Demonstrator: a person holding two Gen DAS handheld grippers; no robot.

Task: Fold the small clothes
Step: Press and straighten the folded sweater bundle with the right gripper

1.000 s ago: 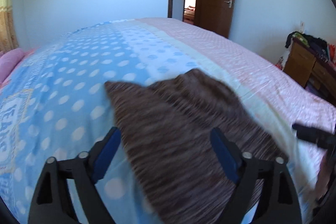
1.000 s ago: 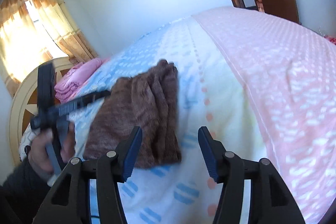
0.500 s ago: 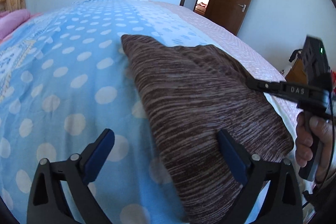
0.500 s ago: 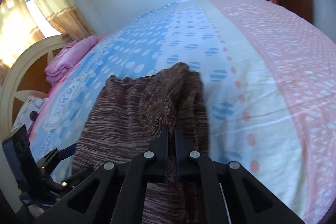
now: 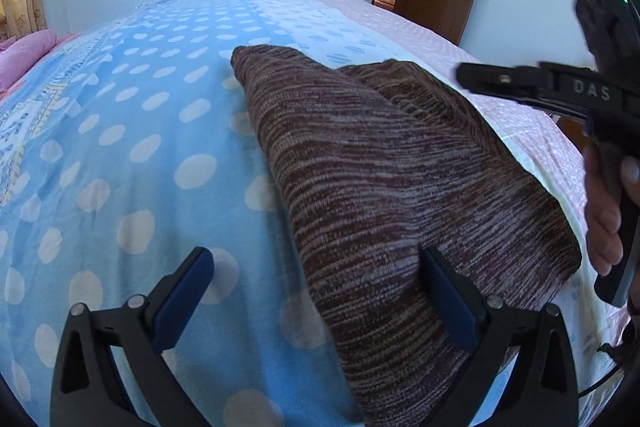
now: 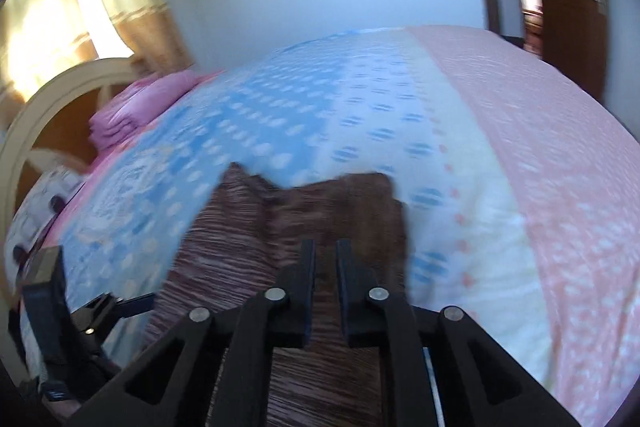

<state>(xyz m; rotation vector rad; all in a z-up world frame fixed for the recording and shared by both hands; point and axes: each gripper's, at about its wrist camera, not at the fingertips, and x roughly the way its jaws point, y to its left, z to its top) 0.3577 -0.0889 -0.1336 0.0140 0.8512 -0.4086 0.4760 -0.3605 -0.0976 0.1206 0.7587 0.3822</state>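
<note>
Brown knit garment (image 5: 392,187) on polka-dot bedspread (image 5: 120,147), left tool (image 5: 316,291) wide open astride its near edge.

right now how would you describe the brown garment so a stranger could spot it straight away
Start from the big bed, spread with a blue dotted cover that turns cream and pink to one side. The brown garment lies on the near part, across the blue and cream bands. It is a dark, streaky brown knit, folded into a thick slab: the only dark thing on that pale bedding, unlike the pink pile by the headboard.

left gripper (image 5: 316,297): jaws wide apart, angled down | right gripper (image 6: 325,263): jaws narrow, opening, angled down
</note>
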